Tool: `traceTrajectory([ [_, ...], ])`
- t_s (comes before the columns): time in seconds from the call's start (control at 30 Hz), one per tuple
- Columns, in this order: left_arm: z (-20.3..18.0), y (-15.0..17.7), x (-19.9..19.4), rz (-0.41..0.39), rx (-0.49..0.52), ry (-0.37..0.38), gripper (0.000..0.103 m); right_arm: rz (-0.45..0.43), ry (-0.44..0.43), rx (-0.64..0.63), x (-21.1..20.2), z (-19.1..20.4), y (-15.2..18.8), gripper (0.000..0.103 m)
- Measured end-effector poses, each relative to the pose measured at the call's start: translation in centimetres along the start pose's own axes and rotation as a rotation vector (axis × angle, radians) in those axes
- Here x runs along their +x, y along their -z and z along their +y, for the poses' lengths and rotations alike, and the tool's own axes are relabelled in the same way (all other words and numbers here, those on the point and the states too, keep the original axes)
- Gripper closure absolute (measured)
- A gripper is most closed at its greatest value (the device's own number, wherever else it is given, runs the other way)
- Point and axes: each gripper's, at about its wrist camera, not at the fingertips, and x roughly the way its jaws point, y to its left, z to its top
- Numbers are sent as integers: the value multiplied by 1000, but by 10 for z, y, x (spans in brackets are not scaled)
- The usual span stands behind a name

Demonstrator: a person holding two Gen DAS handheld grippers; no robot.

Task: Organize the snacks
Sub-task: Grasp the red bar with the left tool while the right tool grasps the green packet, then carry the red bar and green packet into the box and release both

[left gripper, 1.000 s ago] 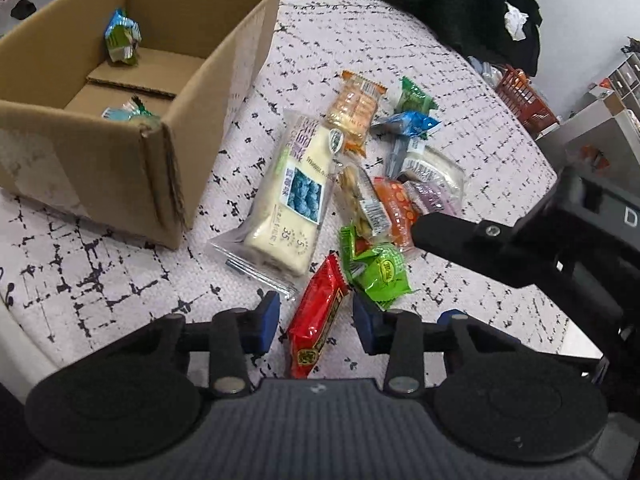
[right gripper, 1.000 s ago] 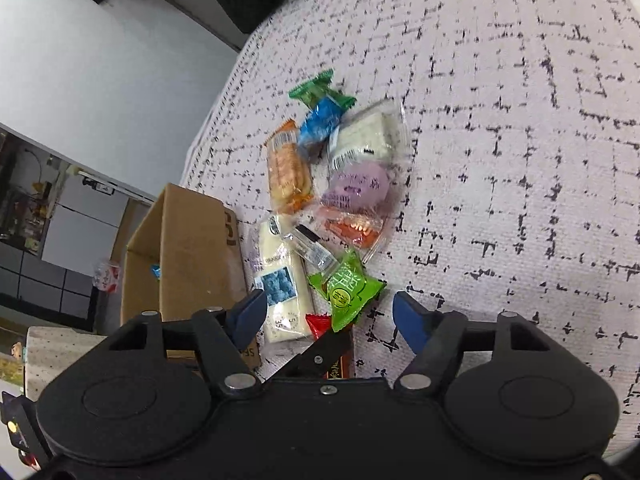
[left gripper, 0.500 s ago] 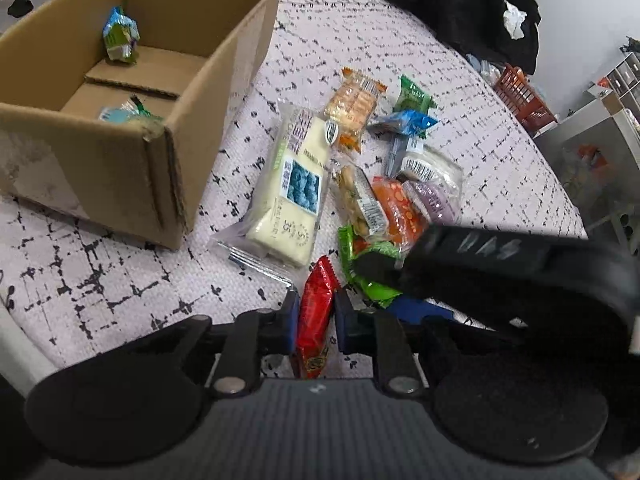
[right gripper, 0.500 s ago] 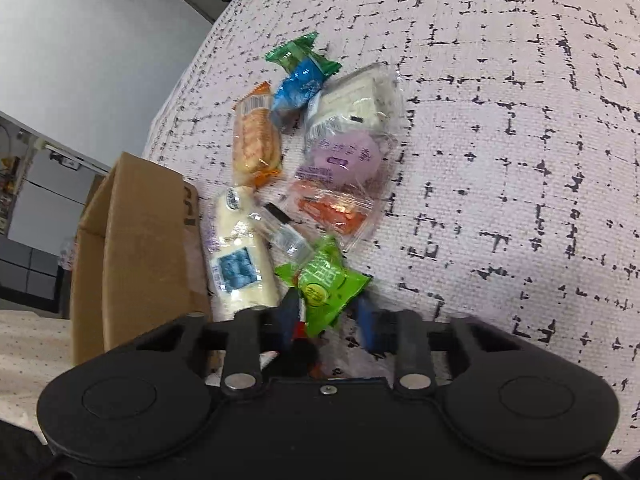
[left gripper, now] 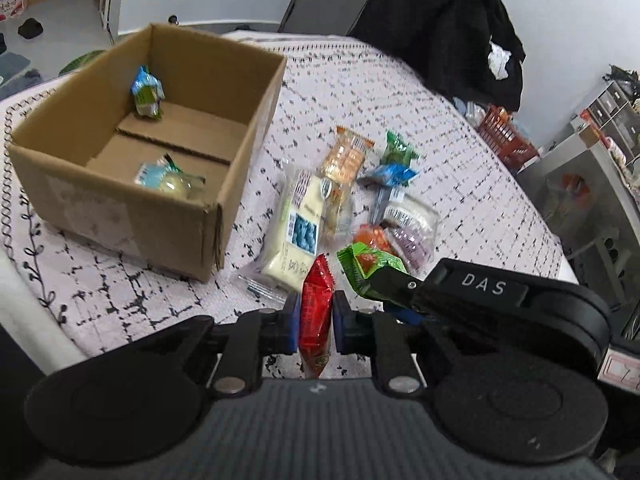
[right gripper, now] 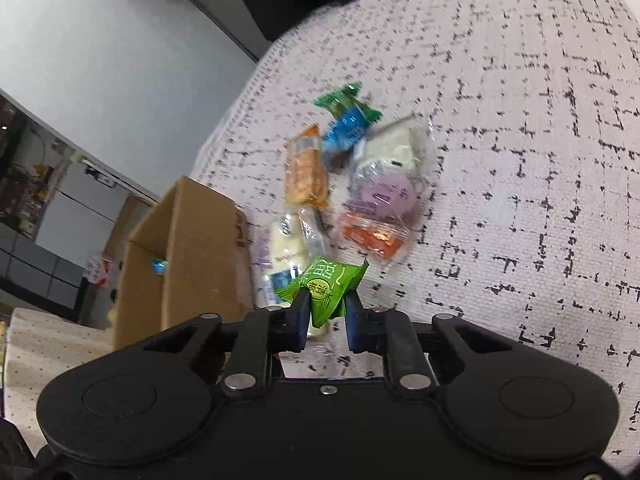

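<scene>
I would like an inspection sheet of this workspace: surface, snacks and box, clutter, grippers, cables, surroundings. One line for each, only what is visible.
Surface: tablecloth, pale with black dashes.
Job's things: cardboard box open, two wrapped snacks inside; loose snack pile beside it on the cloth.
Clutter: nothing seen.
Grippers: left gripper has its jaws shut on a red packet; right gripper has its jaws shut on a green packet.
Cables: nothing seen.
Surroundings: dark clothing behind the table, red basket, shelves at right.
</scene>
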Motion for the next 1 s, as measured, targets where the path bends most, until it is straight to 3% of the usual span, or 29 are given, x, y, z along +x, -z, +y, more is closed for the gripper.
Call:
traceTrajectory([
  [0.5, -3, -19, -57, -139, 16, -22, 87, -91, -146, -69, -34, 27, 0, 86],
  [1.0, 27, -47, -98, -246, -36, -58, 87, -140, -266, -160, -43, 68, 9, 86],
])
